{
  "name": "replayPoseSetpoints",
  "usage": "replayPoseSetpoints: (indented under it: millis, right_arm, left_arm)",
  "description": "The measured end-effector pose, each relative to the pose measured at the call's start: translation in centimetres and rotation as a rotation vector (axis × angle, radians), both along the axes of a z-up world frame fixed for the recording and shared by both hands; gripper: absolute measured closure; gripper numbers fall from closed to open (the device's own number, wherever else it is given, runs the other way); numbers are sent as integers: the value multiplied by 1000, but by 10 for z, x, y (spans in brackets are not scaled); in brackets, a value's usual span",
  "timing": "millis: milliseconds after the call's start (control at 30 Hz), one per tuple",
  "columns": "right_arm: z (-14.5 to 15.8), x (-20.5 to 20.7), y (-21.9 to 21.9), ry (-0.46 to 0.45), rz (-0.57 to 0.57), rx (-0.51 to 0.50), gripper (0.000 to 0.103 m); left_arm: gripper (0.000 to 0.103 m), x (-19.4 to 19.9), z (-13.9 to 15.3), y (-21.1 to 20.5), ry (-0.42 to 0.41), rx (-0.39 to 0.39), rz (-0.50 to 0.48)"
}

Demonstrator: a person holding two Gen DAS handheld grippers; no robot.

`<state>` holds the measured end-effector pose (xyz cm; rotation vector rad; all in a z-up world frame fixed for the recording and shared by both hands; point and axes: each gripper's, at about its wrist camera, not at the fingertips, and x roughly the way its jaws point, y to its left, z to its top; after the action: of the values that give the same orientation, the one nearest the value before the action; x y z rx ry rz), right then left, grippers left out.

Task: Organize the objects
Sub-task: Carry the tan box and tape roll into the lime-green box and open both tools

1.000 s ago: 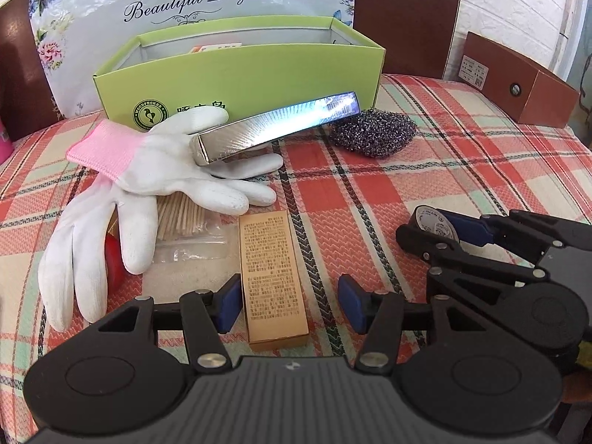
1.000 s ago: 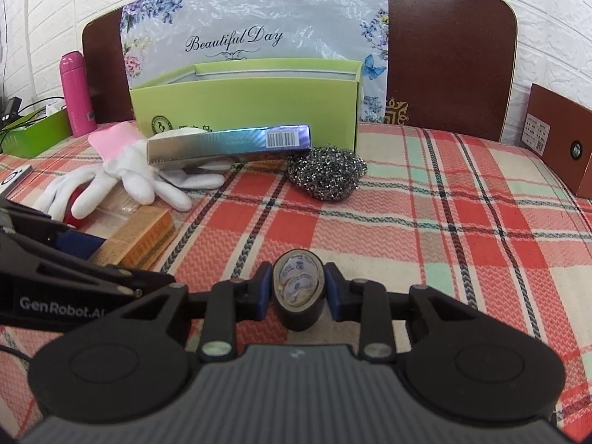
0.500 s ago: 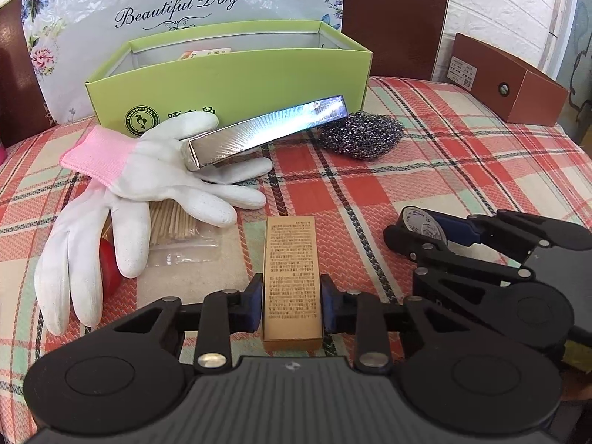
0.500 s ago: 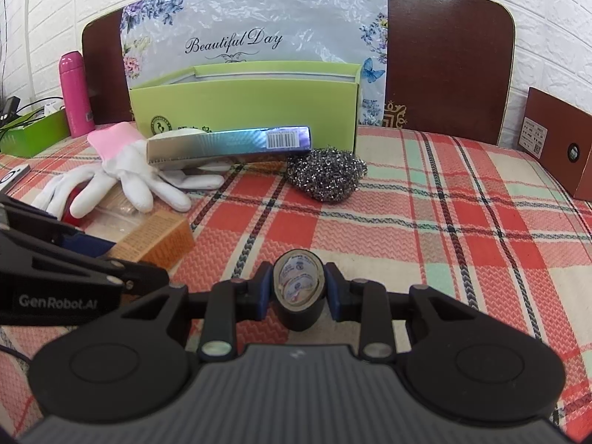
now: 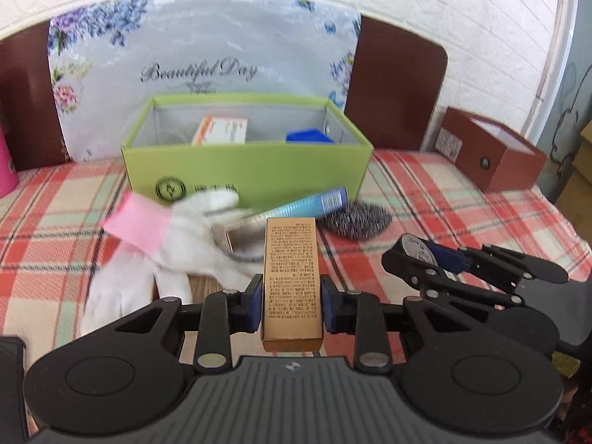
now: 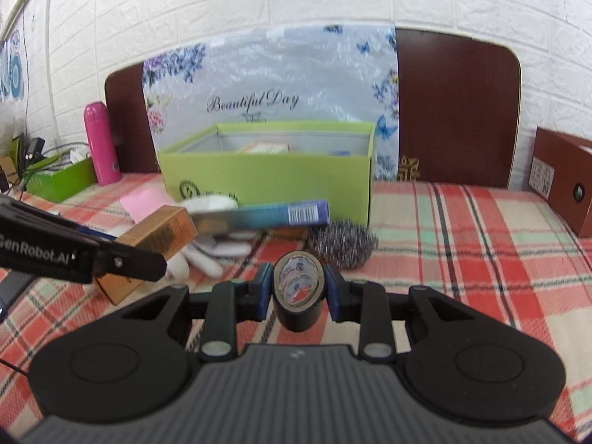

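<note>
My left gripper point(image 5: 291, 307) is shut on a tan carton point(image 5: 291, 281) and holds it above the checked tablecloth; the carton also shows in the right wrist view point(image 6: 155, 236). My right gripper point(image 6: 299, 292) is shut on a black tape roll point(image 6: 299, 288), also held off the table; the roll shows in the left wrist view point(image 5: 416, 253). The open green box point(image 5: 244, 170) stands at the back, with an orange-white carton point(image 5: 220, 131) and a blue item point(image 5: 309, 137) inside. The green box also shows in the right wrist view point(image 6: 270, 181).
White gloves with pink cuffs point(image 5: 177, 236), a long shiny blue box point(image 5: 296, 209) and a steel scourer point(image 5: 355, 220) lie before the green box. A brown box point(image 5: 492, 155) stands at right. A pink bottle point(image 6: 100, 144) and a small green box point(image 6: 61, 181) stand at left.
My left gripper closed on the tan carton and lifted it off the table. Both grippers rose, and the inside of the green box came into view.
</note>
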<state>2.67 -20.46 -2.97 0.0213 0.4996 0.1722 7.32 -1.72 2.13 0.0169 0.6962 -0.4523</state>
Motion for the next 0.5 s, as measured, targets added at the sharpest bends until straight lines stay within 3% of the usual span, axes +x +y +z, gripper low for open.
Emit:
replayPoseSetpoints:
  millis: [267,500]
  right_arm:
    - [36,34,-1,-89,15,-10,74]
    - [47,93,10,-152,8,-88,74]
  left_arm:
    - [71,42,44,9,-107,-67,65]
    - [71,108,61,-6,-101,-138,91]
